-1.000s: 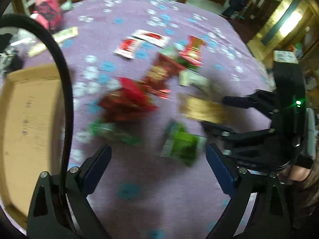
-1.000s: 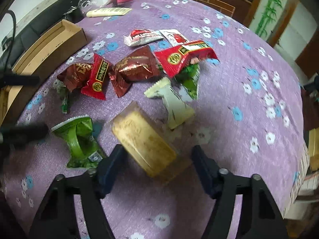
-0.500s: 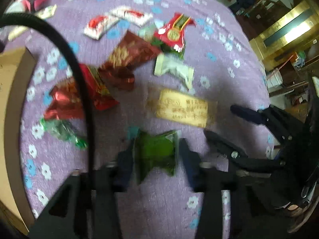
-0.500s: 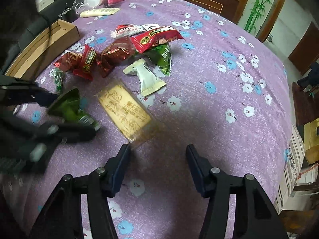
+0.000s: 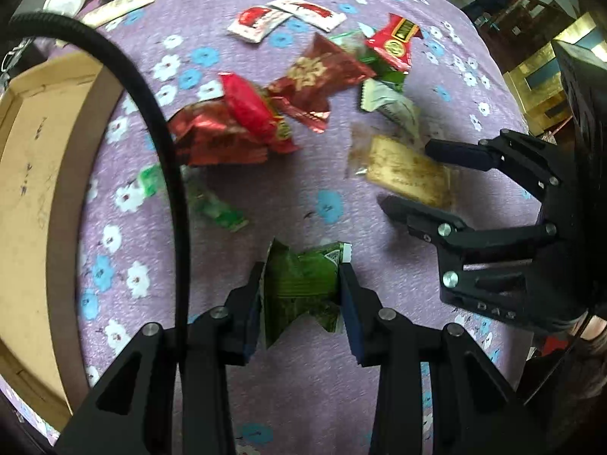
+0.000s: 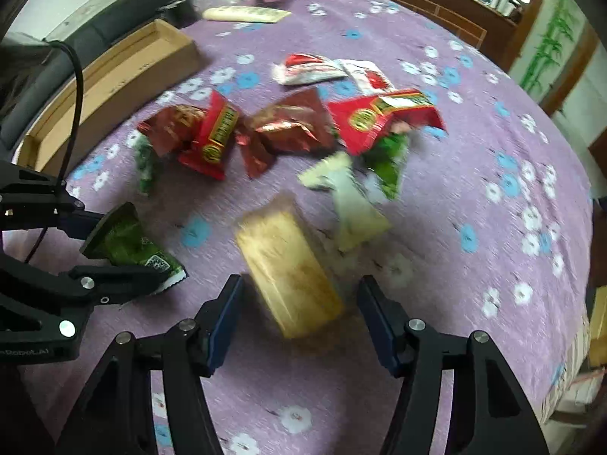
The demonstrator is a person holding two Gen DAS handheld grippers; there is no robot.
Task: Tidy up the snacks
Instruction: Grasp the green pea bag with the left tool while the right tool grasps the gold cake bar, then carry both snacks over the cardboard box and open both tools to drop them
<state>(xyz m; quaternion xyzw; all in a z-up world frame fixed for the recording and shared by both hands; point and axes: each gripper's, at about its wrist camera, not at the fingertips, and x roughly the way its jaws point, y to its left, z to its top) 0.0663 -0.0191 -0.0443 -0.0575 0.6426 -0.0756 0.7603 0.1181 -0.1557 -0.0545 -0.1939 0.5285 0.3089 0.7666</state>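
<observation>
A green snack packet [image 5: 303, 284] is pinched between the pads of my left gripper [image 5: 301, 269], which is shut on it just above the purple flowered cloth [image 5: 311, 398]. The right wrist view shows that packet [image 6: 129, 242] and the left gripper [image 6: 125, 246] at the left edge. A flat yellow biscuit packet [image 6: 288, 265] lies on the cloth between the fingers of my right gripper [image 6: 299, 282]. Those jaws are opening, and the pads stand clear of both its sides. From the left wrist view the right gripper [image 5: 408, 174] straddles the yellow packet [image 5: 413, 178].
A heap of red foil snacks [image 5: 235, 125] lies mid-table, with white-and-red sachets [image 5: 261, 21] behind it and a pale packet [image 6: 353, 204] nearer. An open cardboard box [image 5: 26, 189] sits at the left. A black cable [image 5: 167, 132] arcs across the left wrist view.
My left gripper came down around the green packet and shut on it. The right gripper drew back from the yellow packet, then returned to straddle it.
</observation>
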